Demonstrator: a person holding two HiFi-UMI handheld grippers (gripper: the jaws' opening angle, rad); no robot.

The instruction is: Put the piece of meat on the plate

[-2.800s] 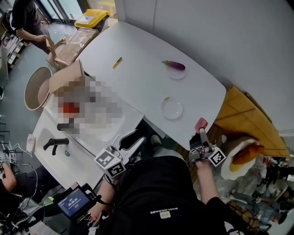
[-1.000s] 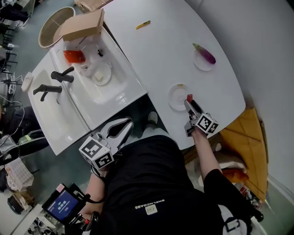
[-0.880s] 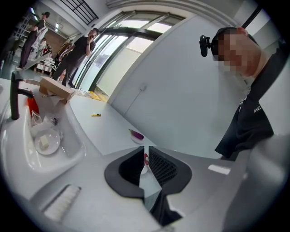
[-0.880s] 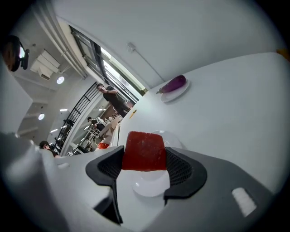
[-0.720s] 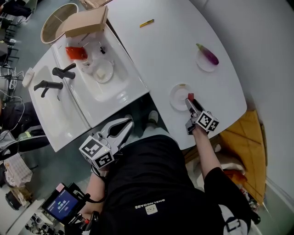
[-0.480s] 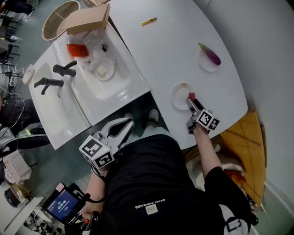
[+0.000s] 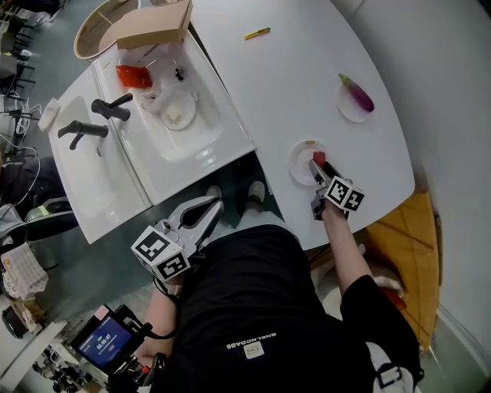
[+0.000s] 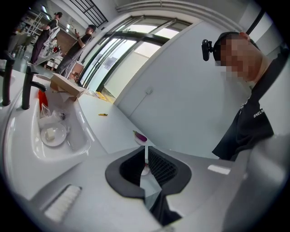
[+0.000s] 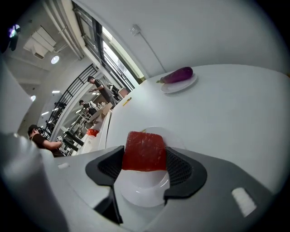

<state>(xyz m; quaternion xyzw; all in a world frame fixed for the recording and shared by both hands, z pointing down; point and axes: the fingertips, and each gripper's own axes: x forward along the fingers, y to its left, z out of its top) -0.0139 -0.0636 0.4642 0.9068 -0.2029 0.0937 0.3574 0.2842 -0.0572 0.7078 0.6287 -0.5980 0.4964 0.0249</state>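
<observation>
The red piece of meat (image 9: 145,151) sits clamped between the dark pads of my right gripper (image 9: 145,159), which is shut on it. The gripper holds it just above a small white plate (image 9: 141,186) near the table's front edge. From the head view the meat (image 7: 319,157) hangs over that plate (image 7: 301,163) with the right gripper (image 7: 317,166) behind it. My left gripper (image 7: 209,206) is held low by the person's body, off the table. Its jaws (image 8: 146,156) are down to a thin slit and closing, with nothing between them.
A purple eggplant (image 7: 356,92) lies on a second small plate at the table's far right. A yellow pen (image 7: 257,33) lies further back. Left of the table are a white sink (image 7: 219,130) with a dish (image 7: 178,111) and a red item (image 7: 134,75), black taps (image 7: 90,129) and a cardboard box (image 7: 153,23).
My right gripper has sunk a little with the meat, closer over the small plate. The left gripper has stayed in place by the body.
</observation>
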